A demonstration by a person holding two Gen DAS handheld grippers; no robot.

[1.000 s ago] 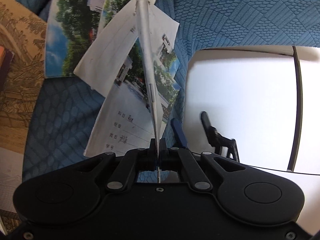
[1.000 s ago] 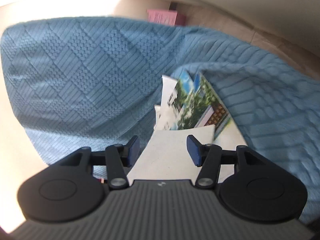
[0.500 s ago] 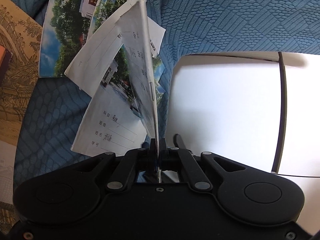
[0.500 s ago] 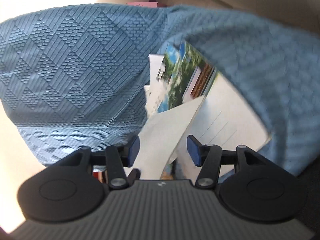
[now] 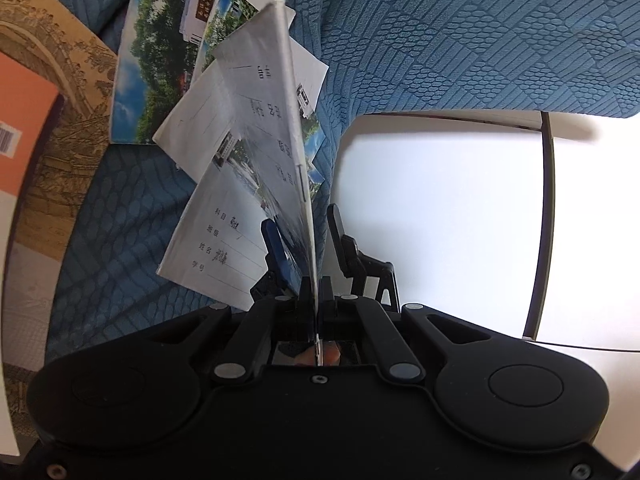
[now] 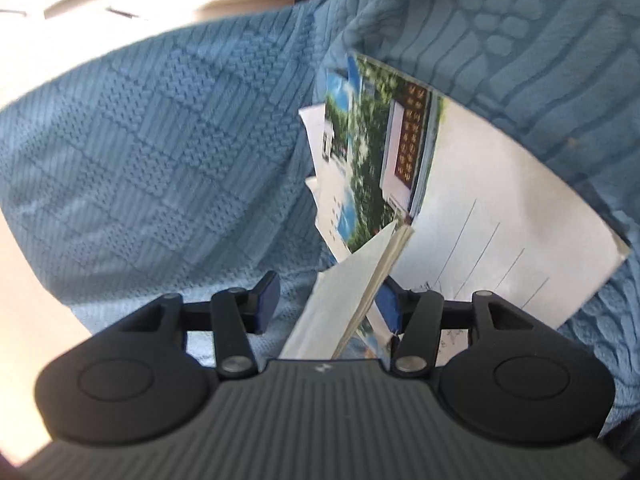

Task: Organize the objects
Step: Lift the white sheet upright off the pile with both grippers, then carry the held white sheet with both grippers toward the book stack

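Observation:
My left gripper (image 5: 316, 292) is shut on the lower edge of a thin white exercise booklet (image 5: 276, 120), which stands on edge, spine up, above the pile. My right gripper (image 5: 306, 236) is open just beyond, one finger on each side of that booklet. In the right wrist view the same booklet (image 6: 352, 280) runs between the fingers of the right gripper (image 6: 329, 298), close to the right pad; contact there is unclear. Several more booklets (image 5: 160, 80) with tree-and-building photo covers lie overlapping on the blue cushion (image 5: 460, 40). They also show in the right wrist view as booklets (image 6: 380, 152).
A white flat surface (image 5: 440, 208) with a dark strip lies right of the pile. A brown patterned book (image 5: 60, 100) and an orange book (image 5: 20, 128) sit at the left. Blue quilted fabric (image 6: 160, 140) rises behind the booklets.
The held booklet has risen and tipped, showing more of its printed side. The right gripper has rolled and come in from the right, so its fingers now straddle the booklet.

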